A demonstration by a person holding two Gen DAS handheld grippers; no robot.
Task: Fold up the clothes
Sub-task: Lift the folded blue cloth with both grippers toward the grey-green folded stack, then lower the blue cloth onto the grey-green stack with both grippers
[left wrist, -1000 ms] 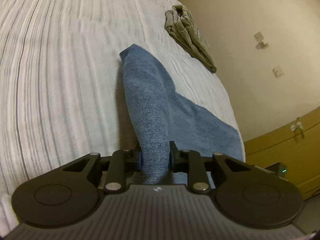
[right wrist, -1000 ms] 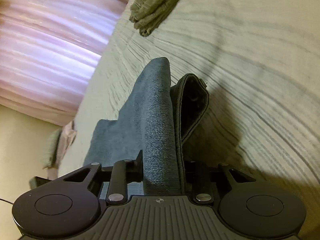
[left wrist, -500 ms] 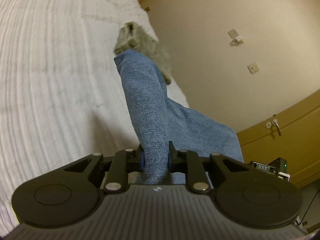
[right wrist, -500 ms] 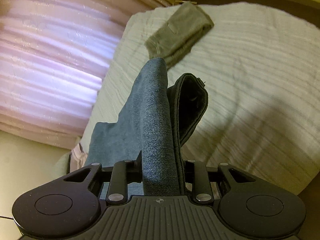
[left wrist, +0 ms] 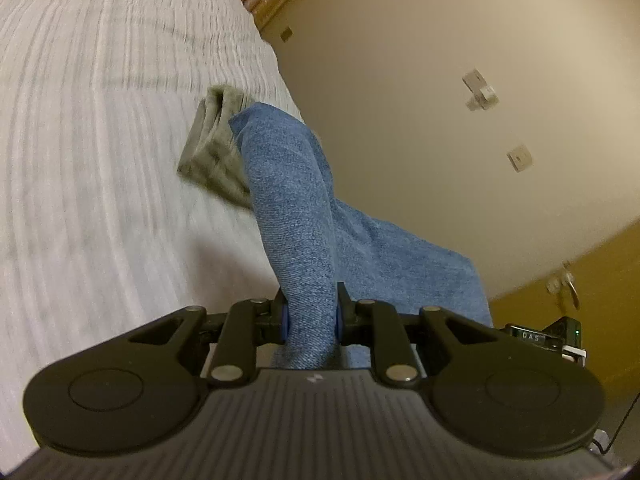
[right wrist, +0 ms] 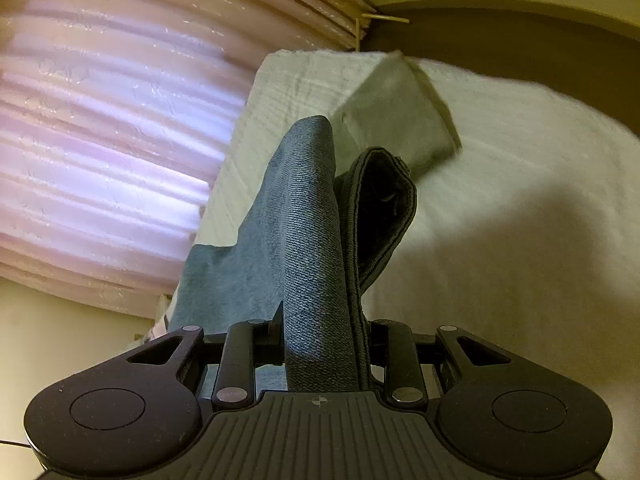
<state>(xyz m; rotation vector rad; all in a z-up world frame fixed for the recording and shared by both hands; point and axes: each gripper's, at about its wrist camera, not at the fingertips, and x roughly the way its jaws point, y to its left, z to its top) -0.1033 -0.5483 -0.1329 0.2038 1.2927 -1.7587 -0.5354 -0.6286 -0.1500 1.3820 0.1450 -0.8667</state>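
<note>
A folded pair of blue jeans (left wrist: 304, 216) hangs in the air above the white ribbed bedspread (left wrist: 100, 160). My left gripper (left wrist: 310, 314) is shut on one folded edge of it. In the right wrist view the same jeans (right wrist: 304, 220) rise between the fingers, with the waistband fold (right wrist: 384, 200) to the right; my right gripper (right wrist: 324, 340) is shut on that end. An olive-green folded garment (left wrist: 216, 152) lies on the bed just beyond the jeans, also visible as a pale block, the olive garment (right wrist: 400, 108), in the right wrist view.
The bedspread's right edge (left wrist: 280, 80) runs along a cream wall with switch plates (left wrist: 480, 94). A yellow wooden cabinet (left wrist: 560, 272) stands low right. Pink curtains (right wrist: 100, 140) fill the left of the right wrist view, and a dark headboard (right wrist: 500, 48) sits behind the bed (right wrist: 520, 200).
Both grippers have carried the jeans up and forward across the bed; the olive garment has come much closer and now sits right behind the jeans. The grip is unchanged.
</note>
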